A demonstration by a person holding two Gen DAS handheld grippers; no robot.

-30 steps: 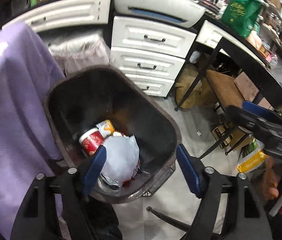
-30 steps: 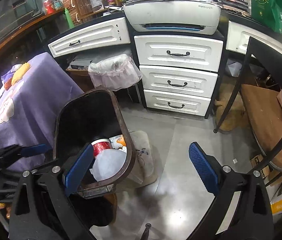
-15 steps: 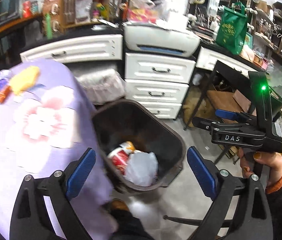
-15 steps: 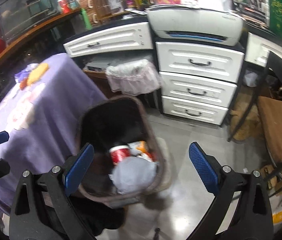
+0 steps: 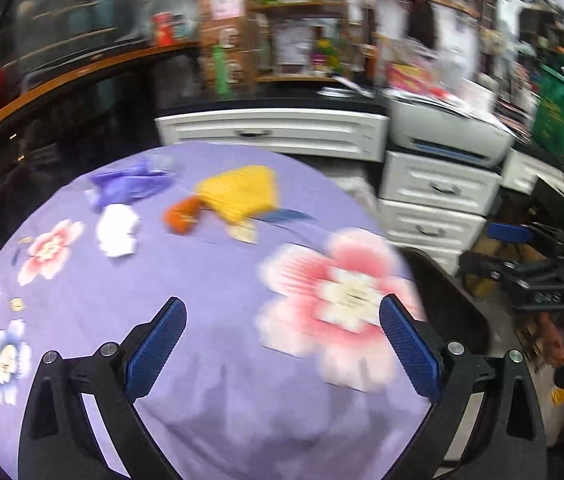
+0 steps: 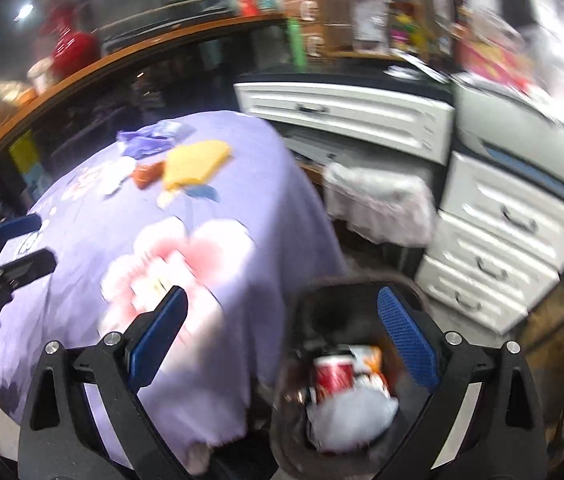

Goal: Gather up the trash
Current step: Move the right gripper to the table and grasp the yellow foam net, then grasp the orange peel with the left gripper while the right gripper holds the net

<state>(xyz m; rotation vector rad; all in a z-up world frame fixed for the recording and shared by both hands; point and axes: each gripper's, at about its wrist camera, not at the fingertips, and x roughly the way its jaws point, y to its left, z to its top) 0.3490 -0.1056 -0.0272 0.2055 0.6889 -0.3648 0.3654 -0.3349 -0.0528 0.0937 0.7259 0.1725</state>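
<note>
Matt purple cloth tablecloth (image 5: 210,360), glossy white drawers (image 6: 494,240), crinkled yellow wrapper (image 5: 242,192)

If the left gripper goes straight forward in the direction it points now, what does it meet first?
Most likely the purple flowered tablecloth: the open, empty left gripper aims down at its bare middle, well short of the yellow item. Depth is unclear through the blur.

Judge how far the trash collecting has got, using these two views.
Done: a red cup and white bag lie in the bin. In hand: nothing; both grippers are open, the left's jaws having just opened. Left: yellow, orange, white and purple scraps on the table.
</note>
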